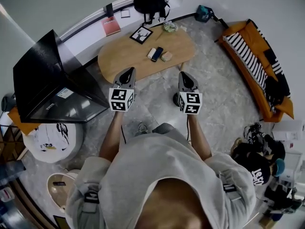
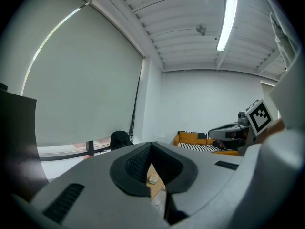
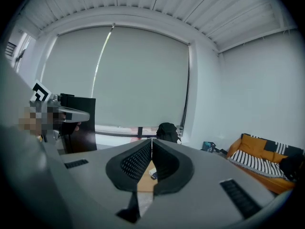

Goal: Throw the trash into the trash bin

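Off to the left of my left gripper [image 1: 127, 70] stands a big black screen [image 1: 50, 80], and behind that gripper, low on the floor, a white round container [image 1: 52, 140] that may be the bin, though I cannot tell for sure. My left gripper is closed and empty, its tip over the near edge of the tabletop [image 1: 119, 56]. Ahead and between both grippers lie three small things in a row: a white piece [image 1: 151, 53], a dark bar [image 1: 157, 54] with its long axis pointing away from me, and a tan block [image 1: 166, 56]; I take the trash to be among these. The white piece lies closer to the left gripper and the tan block closer to the right gripper [image 1: 185, 74], which is also closed on nothing. Nothing blocks either reach. Well right of it is an orange sofa [image 1: 248, 66], with open floor between.
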